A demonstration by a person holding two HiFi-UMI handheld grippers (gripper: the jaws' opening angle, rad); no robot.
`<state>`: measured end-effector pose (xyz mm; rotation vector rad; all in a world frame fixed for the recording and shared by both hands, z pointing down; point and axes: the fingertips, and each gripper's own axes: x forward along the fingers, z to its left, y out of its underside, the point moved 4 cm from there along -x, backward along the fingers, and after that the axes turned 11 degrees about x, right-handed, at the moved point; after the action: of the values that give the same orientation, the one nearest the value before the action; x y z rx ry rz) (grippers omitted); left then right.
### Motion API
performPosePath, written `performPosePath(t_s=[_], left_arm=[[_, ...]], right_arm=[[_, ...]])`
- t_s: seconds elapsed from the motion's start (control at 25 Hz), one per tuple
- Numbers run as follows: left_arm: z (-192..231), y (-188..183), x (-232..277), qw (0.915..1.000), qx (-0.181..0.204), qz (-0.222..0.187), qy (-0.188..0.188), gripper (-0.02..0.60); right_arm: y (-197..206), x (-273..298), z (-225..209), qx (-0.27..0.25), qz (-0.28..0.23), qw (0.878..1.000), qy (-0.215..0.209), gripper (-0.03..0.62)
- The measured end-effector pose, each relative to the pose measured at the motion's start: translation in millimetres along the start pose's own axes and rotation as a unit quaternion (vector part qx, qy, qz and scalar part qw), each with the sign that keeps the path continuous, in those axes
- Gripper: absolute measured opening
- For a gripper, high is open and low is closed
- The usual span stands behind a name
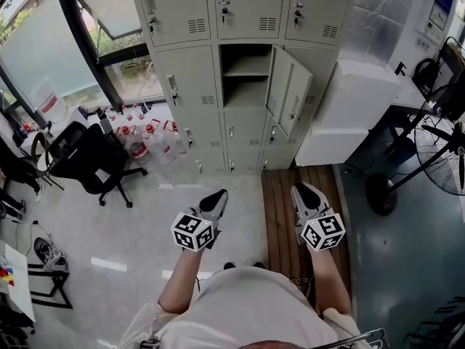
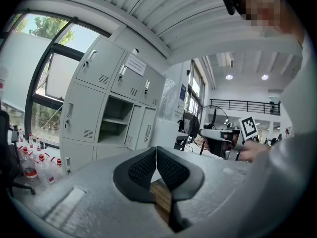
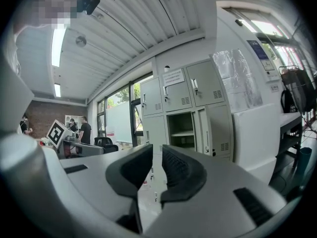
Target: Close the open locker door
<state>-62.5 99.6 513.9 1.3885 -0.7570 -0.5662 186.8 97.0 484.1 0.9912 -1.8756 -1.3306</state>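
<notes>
A grey bank of lockers (image 1: 240,20) stands ahead of me against the wall. One middle-row compartment (image 1: 245,75) is open, showing a shelf, and its door (image 1: 289,89) is swung out to the right. Both grippers hang well short of it, over the floor. My left gripper (image 1: 215,199) has its jaws together at the tips and holds nothing. My right gripper (image 1: 302,192) shows a narrow gap between its jaws with nothing in it. The open compartment also shows in the left gripper view (image 2: 115,120) and the right gripper view (image 3: 182,130).
A black office chair (image 1: 91,158) and a cluster of water bottles (image 1: 145,140) stand at the left by the window. A white cabinet (image 1: 349,107) sits just right of the lockers, and a floor fan (image 1: 436,158) stands farther right. Wooden boards (image 1: 280,195) run under the right gripper.
</notes>
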Motion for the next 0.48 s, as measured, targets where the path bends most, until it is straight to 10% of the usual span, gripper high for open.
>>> performPosePath(t_s=[0.48], left_arm=[[13.3, 7.8, -18.5, 1.0, -0.004, 0.007, 0.003, 0.015]], right_arm=[[11.3, 7.9, 15.1, 0.009, 0.006, 1.0, 0.007, 0.071]])
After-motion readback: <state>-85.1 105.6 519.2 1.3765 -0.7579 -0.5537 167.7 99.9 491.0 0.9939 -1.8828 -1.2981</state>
